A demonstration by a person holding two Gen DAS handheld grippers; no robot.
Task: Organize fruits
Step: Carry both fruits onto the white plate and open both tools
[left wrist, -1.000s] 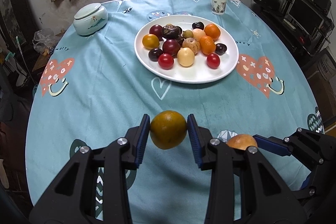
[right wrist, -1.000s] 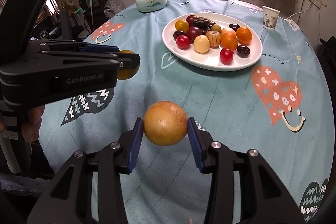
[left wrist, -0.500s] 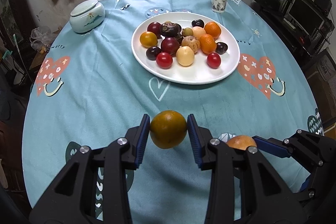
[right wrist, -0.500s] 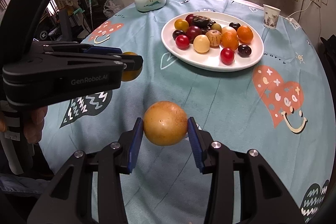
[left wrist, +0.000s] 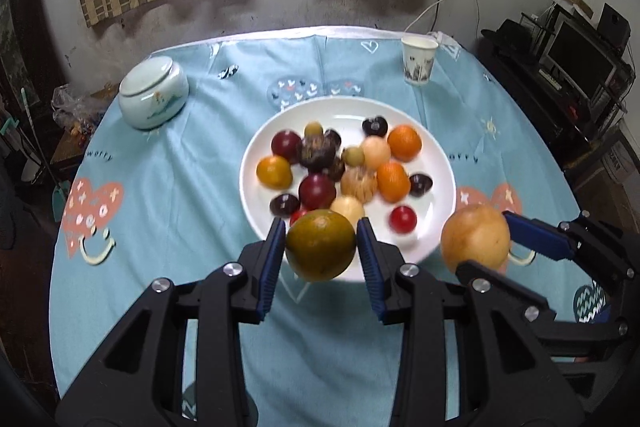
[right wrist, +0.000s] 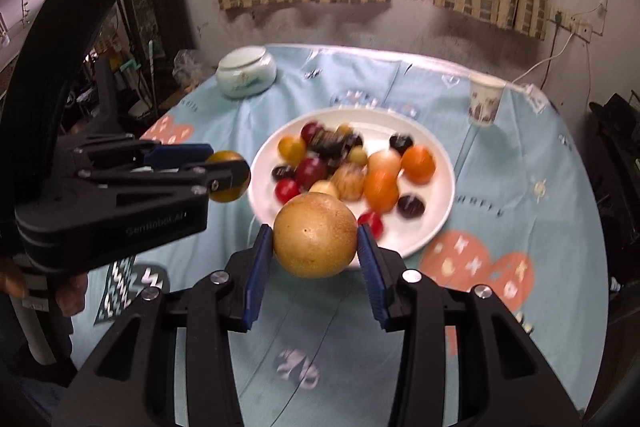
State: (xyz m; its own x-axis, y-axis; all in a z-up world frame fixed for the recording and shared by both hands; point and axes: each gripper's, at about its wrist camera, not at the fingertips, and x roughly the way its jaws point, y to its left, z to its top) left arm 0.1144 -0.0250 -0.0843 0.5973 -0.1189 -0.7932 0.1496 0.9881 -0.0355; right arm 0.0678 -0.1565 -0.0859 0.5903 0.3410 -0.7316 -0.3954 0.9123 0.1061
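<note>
Left claw [left wrist: 321, 245] clamps a green-orange citrus [left wrist: 321, 245]; right claw [right wrist: 315, 241] clamps a yellow-brown fruit [right wrist: 315, 235]. Both held above the white plate [left wrist: 440, 163] edge.

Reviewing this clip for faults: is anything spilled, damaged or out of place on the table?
Nothing stands out. The fruits sit on the plate, the jar is lidded and the cup upright. Each tongs grips one fruit: left, right.
</note>
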